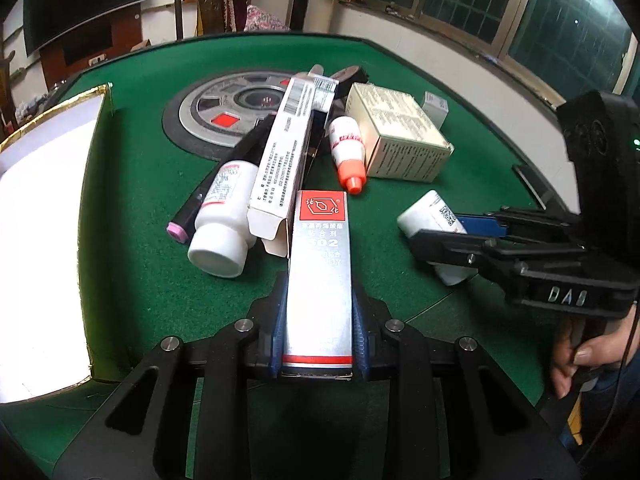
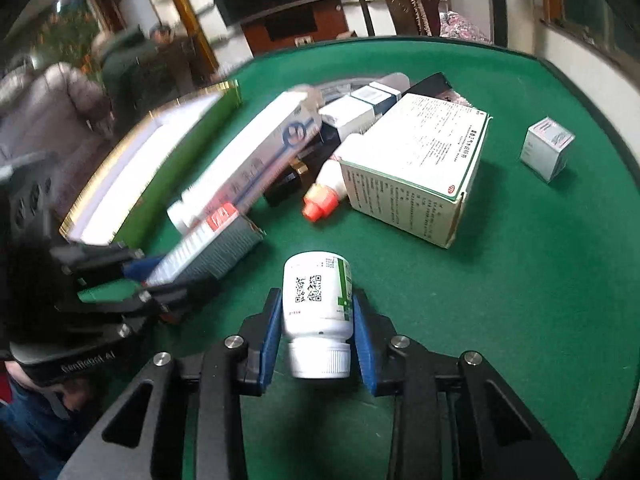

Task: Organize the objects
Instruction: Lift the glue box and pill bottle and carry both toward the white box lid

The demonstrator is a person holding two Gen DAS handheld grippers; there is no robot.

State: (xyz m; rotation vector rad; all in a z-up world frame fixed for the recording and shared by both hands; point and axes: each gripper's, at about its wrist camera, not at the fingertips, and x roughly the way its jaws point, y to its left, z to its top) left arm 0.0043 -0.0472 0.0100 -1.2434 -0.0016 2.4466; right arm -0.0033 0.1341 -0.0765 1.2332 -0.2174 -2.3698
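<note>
So the left gripper (image 1: 318,316) has its blue pads clamped on a long silver glue box (image 1: 320,276) with a red logo, its far end poking toward the heap in the middle of the green table (image 1: 400,300). The right gripper (image 2: 316,332) is squeezed onto a small white pill bottle (image 2: 316,312), cap toward the camera, QR codes facing up. Right past the glue box it's crowded: an open-flapped long white carton (image 1: 284,152) leans across a bigger white bottle (image 1: 222,224) and a dark pen with a pink tip (image 1: 188,220), with an orange-capped bottle (image 1: 348,152) just beside it. A cream medicine box (image 2: 416,176) sits behind that, and a small white cube box (image 2: 546,152) stands well apart off to the side. At the table's edge lies a white tray with a gold rim (image 1: 40,216), blown out by glare. The round grey disc (image 1: 232,112) in the tabletop is half covered by the pile. The left side of the right wrist view is motion-blurred, and stuff deep under the pile is too buried to identify.
</note>
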